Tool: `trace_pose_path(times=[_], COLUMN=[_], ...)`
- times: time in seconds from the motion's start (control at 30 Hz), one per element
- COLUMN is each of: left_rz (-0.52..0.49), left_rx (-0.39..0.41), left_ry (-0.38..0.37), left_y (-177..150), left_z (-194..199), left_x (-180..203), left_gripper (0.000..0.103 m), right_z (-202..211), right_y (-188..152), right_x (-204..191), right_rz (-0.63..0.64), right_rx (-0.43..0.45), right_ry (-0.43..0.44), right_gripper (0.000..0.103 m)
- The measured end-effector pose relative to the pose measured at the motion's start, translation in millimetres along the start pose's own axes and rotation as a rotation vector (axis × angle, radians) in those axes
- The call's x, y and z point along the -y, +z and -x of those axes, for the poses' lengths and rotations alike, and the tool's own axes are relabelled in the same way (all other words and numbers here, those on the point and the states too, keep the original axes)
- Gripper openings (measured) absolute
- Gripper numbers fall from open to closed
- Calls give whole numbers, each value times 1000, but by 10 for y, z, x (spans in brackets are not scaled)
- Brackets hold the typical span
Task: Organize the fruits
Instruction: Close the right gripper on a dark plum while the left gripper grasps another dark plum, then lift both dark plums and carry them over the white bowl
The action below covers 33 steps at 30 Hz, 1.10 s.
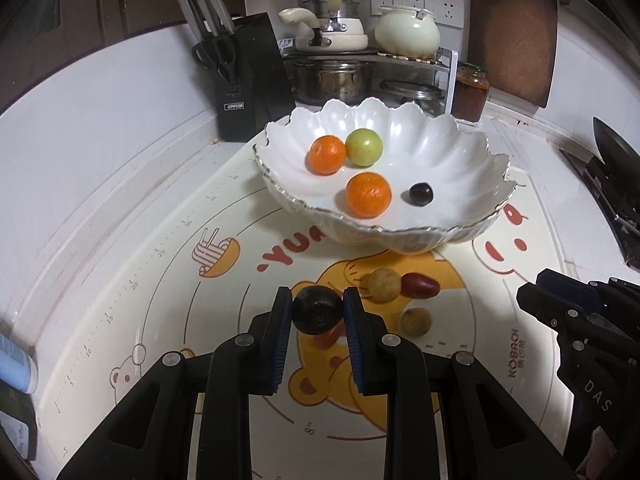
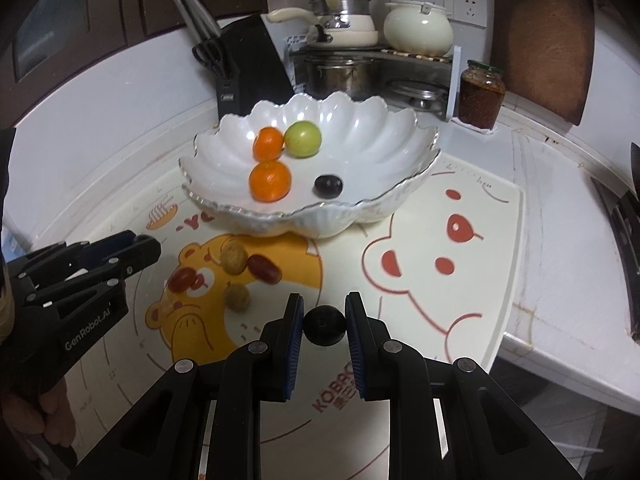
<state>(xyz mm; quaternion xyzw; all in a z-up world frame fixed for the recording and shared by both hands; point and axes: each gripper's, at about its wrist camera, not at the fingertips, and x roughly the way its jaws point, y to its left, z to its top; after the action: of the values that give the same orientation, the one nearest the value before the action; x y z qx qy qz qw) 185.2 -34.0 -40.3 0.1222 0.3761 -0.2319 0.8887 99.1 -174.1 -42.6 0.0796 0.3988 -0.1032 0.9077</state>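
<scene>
Printed mat (image 1: 160, 280) covers desk; left gripper (image 1: 318, 310) grasps dark plum (image 1: 318, 309); right gripper (image 2: 324, 324) grasps dark grape (image 2: 324, 325); bowl (image 1: 460, 152) at 12 o'clock.

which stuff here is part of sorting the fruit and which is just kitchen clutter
Job:
- white scalloped bowl with two oranges, green fruit, dark grape
- loose fruit on the mat: tan balls, red dates
- left claw and right claw, each shut on a dark grape

Lying about:
- knife block
- pots
- sauce jar
- cutting board
</scene>
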Motion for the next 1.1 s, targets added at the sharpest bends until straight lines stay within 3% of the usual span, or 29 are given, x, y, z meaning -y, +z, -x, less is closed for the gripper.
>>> trace_pose_path(times=[0.63, 1.1], left_rz=[3, 1], left_rx=[64, 127], left_ry=[-19, -2], left_y=[414, 817], left_z=[84, 102], left_x=[177, 244], left_gripper=[26, 26], right_z=[88, 142], right_y=[332, 812], right_x=[273, 379], right_rz=[-14, 37], right_rx=[77, 170], right_ry=[-18, -23], right_gripper=[23, 23])
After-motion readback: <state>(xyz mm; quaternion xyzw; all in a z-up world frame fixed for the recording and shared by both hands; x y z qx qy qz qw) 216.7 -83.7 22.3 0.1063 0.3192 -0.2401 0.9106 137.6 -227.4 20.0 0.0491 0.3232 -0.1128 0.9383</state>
